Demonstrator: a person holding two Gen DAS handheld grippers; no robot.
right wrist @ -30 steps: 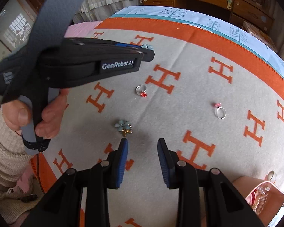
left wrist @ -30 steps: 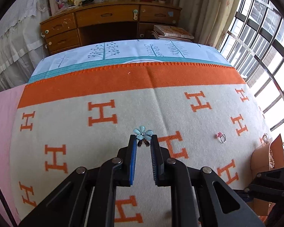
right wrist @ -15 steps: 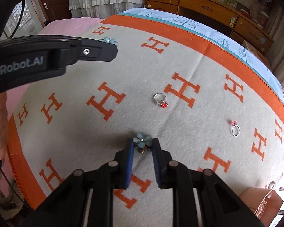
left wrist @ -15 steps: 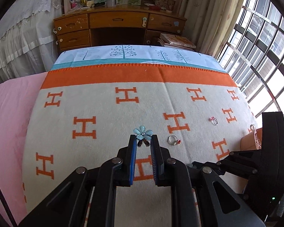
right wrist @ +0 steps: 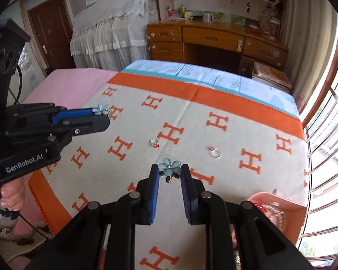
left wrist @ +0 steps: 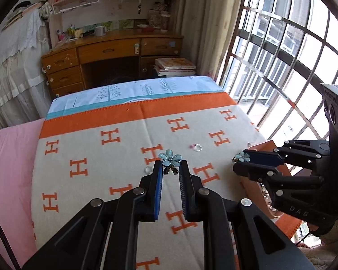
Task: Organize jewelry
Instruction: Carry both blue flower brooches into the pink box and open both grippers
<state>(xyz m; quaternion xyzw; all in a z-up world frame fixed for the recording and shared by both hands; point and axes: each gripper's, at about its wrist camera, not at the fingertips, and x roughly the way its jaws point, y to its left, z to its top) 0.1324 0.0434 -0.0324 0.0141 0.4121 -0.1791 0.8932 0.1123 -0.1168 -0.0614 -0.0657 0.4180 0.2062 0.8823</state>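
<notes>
While both flower earrings are clamped and clear of the blanket (right wrist: 214, 117), you carry them as a pair toward the box (right wrist: 290, 211), the landmark for all positions below. Your left gripper (left wrist: 170, 168) is closed on one blue flower earring (left wrist: 170, 160), pinched at the tip so the petals stand above the pads; this gripper is well apart from the box, on its far-left side. Your right gripper (right wrist: 169, 173) is closed on the second flower (right wrist: 169, 167), held the same way and nearer the box. Tip grips keep the small pieces visible and let them drop cleanly, in all likelihood, once the jaws part.

Two rings are not yet collected. One ring with a pink stone (right wrist: 215, 152) lies on the blanket beyond the box. Another with a red stone (right wrist: 154, 143) lies farther off, to the box's far left. Pearl beads already rest inside the box, so treat it as the deposit point.

Keep both grips firm until each flower is over the box opening.
</notes>
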